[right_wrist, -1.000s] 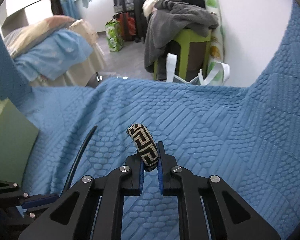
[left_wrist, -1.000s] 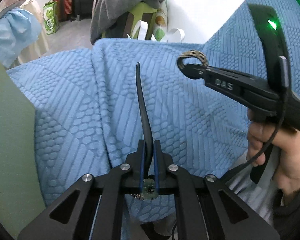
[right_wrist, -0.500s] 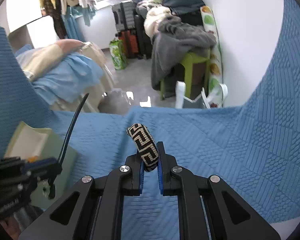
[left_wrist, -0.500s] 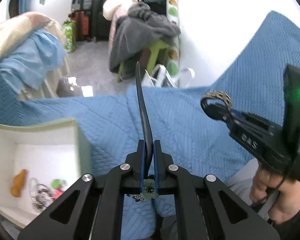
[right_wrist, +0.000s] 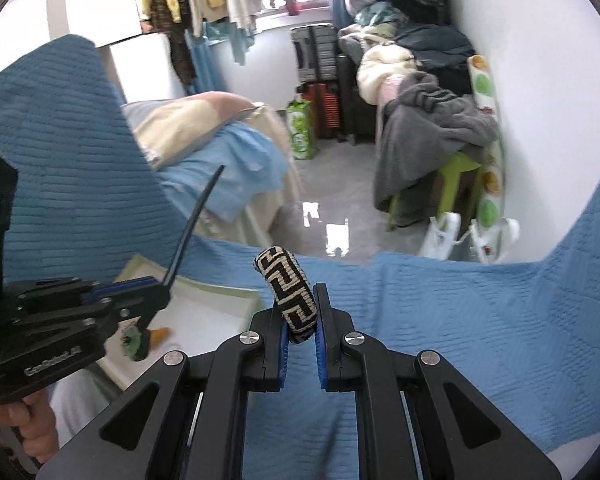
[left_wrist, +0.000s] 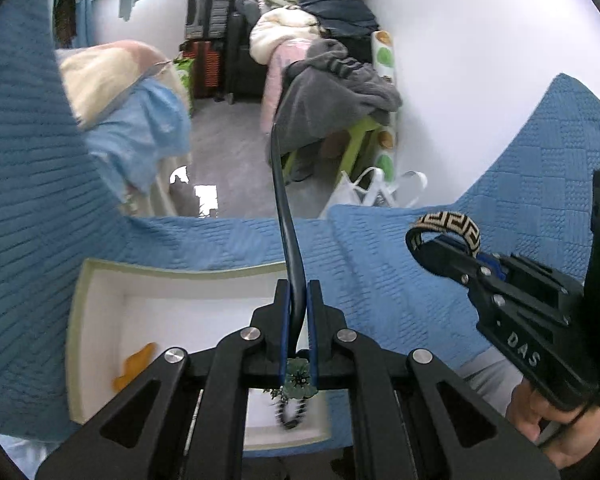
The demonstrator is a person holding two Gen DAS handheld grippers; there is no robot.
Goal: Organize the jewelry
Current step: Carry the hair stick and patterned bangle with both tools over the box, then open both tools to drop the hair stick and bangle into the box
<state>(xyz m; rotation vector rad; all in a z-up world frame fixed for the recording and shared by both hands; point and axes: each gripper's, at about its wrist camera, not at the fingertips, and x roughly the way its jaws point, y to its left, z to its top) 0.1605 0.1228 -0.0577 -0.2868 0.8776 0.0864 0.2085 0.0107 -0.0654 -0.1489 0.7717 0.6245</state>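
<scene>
My left gripper (left_wrist: pixel 298 292) is shut on a thin black curved strip (left_wrist: pixel 284 216) that sticks up and forward; a green flower ornament (left_wrist: pixel 298 378) hangs at its lower end. It hovers over an open pale-green box (left_wrist: pixel 100 280) with a white inside, which holds an orange piece (left_wrist: pixel 136 364) and a dark beaded piece (left_wrist: pixel 292 412). My right gripper (right_wrist: pixel 300 304) is shut on a black-and-beige key-pattern bangle (right_wrist: pixel 286 292), held upright to the right of the box. The right wrist view shows the left gripper (right_wrist: pixel 156 286) and the box (right_wrist: pixel 204 286) at lower left.
A blue quilted bedspread (left_wrist: pixel 380 272) lies under both grippers and the box. Beyond its edge are grey floor (right_wrist: pixel 340 184), a green stool piled with grey clothes (right_wrist: pixel 432 136), suitcases (right_wrist: pixel 320 56) and another bed with blue bedding (right_wrist: pixel 220 152). A hand (left_wrist: pixel 556 420) holds the right gripper.
Both grippers have risen and swung with their loads still held. The open box has come into view below the left gripper, and more of the room shows beyond the bed.
</scene>
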